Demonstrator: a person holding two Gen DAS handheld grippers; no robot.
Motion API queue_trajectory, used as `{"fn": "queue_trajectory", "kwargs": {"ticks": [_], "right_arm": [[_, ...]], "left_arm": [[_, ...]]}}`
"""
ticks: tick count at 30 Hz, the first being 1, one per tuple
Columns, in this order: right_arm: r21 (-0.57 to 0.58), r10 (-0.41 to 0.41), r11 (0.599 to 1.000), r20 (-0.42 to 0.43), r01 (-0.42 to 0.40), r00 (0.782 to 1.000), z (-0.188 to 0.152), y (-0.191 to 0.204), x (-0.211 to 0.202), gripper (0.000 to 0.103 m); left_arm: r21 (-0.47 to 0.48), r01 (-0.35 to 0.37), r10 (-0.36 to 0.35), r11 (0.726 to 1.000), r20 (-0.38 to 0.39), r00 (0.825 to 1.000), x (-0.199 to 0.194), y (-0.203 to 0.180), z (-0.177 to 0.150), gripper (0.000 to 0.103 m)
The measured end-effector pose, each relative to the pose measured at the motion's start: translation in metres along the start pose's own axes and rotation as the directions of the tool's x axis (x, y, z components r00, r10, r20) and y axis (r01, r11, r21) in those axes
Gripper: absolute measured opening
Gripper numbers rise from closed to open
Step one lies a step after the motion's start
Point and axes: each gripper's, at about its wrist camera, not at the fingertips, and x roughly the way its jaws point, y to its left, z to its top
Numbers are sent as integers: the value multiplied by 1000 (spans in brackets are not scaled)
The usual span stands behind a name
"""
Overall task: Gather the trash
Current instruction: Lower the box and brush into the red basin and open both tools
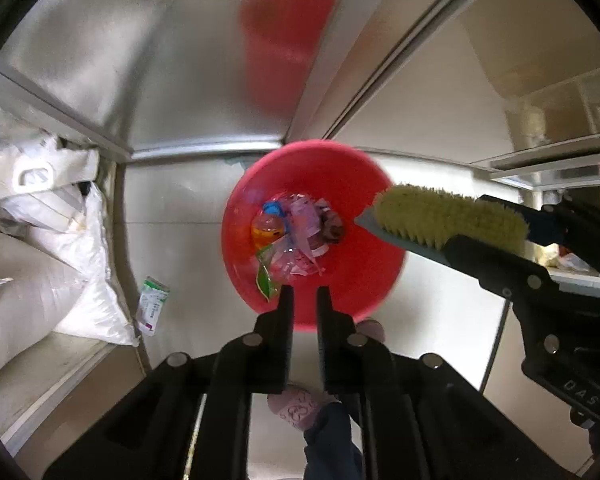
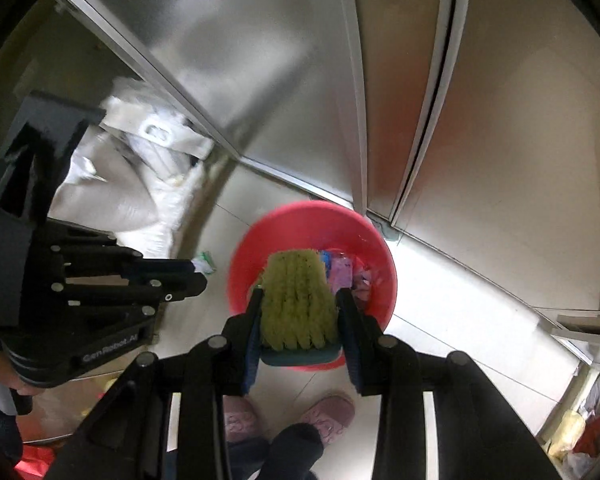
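A red basin stands on the pale floor and holds several wrappers and a small bottle. My left gripper hovers above its near rim, jaws a narrow gap apart, nothing between them. My right gripper is shut on a brush with yellow-green bristles, held over the basin. The brush reaches over the basin's right rim in the left wrist view. A green and white wrapper lies on the floor left of the basin; it also shows in the right wrist view.
Steel cabinet doors stand just behind the basin. White sacks are piled at the left. The person's pink slippers are near the basin. A shelf with bags is at the right.
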Motion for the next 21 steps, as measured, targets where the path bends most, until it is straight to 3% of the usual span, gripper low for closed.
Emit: {"fn": "queue_trajectory", "kwargs": {"ticks": [7,11,13,15,21], "right_arm": [[-36,1,999,-26,-2,1000,-6,-10,55,33],[-17,-1,1000,-42,0,999,-7,-15,68,35],[-16,27,999,-48,-27,999,-8,-19,75,52],[-15,44,999,-37,-45,998,-9,-20,80,57],[6,48,999,-3,-48,999,-13,-28,72,84]], "left_arm": [[-17,-7,7,1000,-5,1000,48,13,3,30],[-11,-25,25,1000,-7,1000,62,13,3,46],[-17,-17,17,1000,-9,1000,67,14,2,54],[-13,-27,27,1000,-7,1000,68,13,1,61],[1,-49,49,999,-2,999,66,13,-3,71]]}}
